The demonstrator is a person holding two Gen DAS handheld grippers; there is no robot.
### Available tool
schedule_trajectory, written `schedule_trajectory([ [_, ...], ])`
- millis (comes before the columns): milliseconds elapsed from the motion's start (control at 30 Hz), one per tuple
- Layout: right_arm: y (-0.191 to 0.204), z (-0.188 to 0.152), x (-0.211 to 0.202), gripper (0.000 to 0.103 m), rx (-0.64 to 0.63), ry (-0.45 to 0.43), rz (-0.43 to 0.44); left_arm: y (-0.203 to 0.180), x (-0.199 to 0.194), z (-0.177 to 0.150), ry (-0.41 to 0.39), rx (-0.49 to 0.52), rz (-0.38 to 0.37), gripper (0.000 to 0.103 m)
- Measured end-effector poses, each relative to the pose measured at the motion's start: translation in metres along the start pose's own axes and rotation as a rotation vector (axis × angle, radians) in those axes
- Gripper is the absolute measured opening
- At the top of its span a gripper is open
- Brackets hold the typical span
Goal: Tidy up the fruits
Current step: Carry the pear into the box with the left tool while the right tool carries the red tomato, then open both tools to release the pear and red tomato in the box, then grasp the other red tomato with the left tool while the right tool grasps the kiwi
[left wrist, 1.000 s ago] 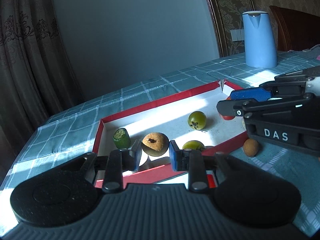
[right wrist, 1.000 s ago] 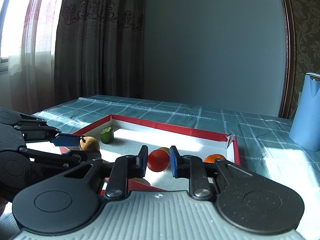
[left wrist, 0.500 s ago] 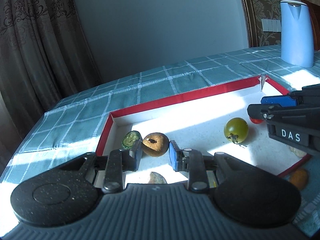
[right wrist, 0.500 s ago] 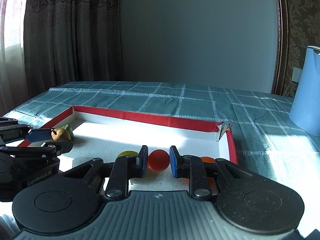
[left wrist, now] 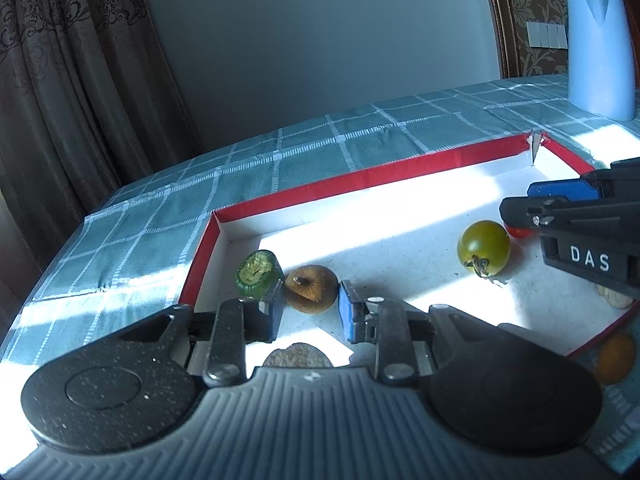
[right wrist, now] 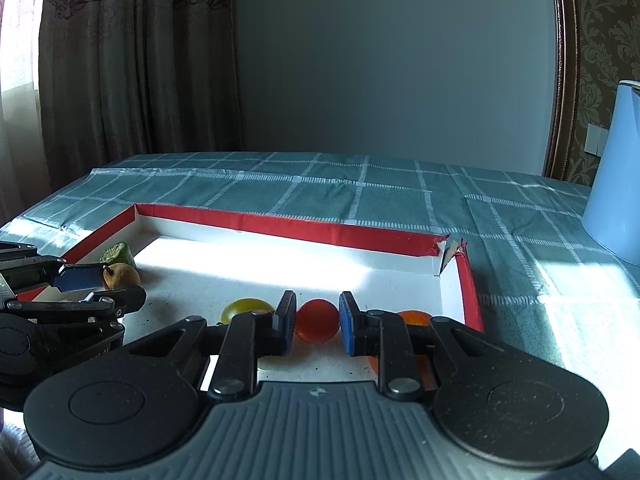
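Note:
A red-rimmed white tray [left wrist: 360, 178] holds the fruits. My left gripper [left wrist: 310, 312] is open over the tray's left end, its jaws flanking a brown fruit [left wrist: 310, 294] without clearly touching it. A green cut piece [left wrist: 256, 272] lies just left of it. A green tomato [left wrist: 484, 247] sits mid-tray. My right gripper [right wrist: 316, 322] is open, its jaws either side of a red tomato [right wrist: 316, 320] with small gaps. A yellow-green tomato [right wrist: 246, 308] and an orange fruit [right wrist: 414, 316] lie beside it. The right gripper also shows in the left wrist view [left wrist: 560, 204].
A blue kettle [left wrist: 600, 44] stands at the back right on the teal checked tablecloth [right wrist: 360, 188]. An orange fruit [left wrist: 614, 358] lies outside the tray's near right edge. A pale brown piece [left wrist: 298, 356] lies under the left gripper. Curtains hang at the left.
Both grippers have come lower and further into the tray. The left one now frames the brown fruit, the right one frames the red tomato. Both stay open.

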State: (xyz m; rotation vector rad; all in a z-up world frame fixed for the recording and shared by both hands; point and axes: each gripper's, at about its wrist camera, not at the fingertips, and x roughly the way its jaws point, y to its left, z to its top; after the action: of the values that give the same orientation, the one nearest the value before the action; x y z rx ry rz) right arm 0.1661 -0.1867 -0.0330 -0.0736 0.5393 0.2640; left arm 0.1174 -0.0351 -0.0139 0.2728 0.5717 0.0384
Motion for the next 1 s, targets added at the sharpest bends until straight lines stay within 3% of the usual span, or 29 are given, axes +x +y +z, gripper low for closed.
schedule_trajectory([
  [467, -0.006, 0.002, 0.008, 0.023, 0.032, 0.033, 0.020, -0.001, 0.004, -0.002, 0.015, 0.005, 0.010, 0.029],
  [567, -0.011, 0.001, 0.004, 0.023, 0.054, 0.039, 0.051, 0.002, -0.002, -0.004, -0.009, -0.002, 0.020, 0.049],
  [600, -0.013, 0.000, 0.000, 0.023, 0.063, 0.039, 0.061, 0.005, -0.007, -0.005, -0.026, -0.005, 0.025, 0.061],
  [667, -0.017, -0.003, -0.013, 0.024, 0.075, 0.018, 0.070, 0.010, -0.022, -0.011, -0.070, -0.014, 0.029, 0.071],
  [800, -0.023, -0.014, -0.051, 0.024, 0.051, 0.003, 0.090, 0.018, -0.056, -0.027, -0.137, -0.017, -0.025, 0.082],
  [1000, -0.035, -0.039, -0.091, 0.040, 0.103, -0.018, 0.159, 0.019, -0.086, -0.050, -0.145, 0.005, -0.187, 0.086],
])
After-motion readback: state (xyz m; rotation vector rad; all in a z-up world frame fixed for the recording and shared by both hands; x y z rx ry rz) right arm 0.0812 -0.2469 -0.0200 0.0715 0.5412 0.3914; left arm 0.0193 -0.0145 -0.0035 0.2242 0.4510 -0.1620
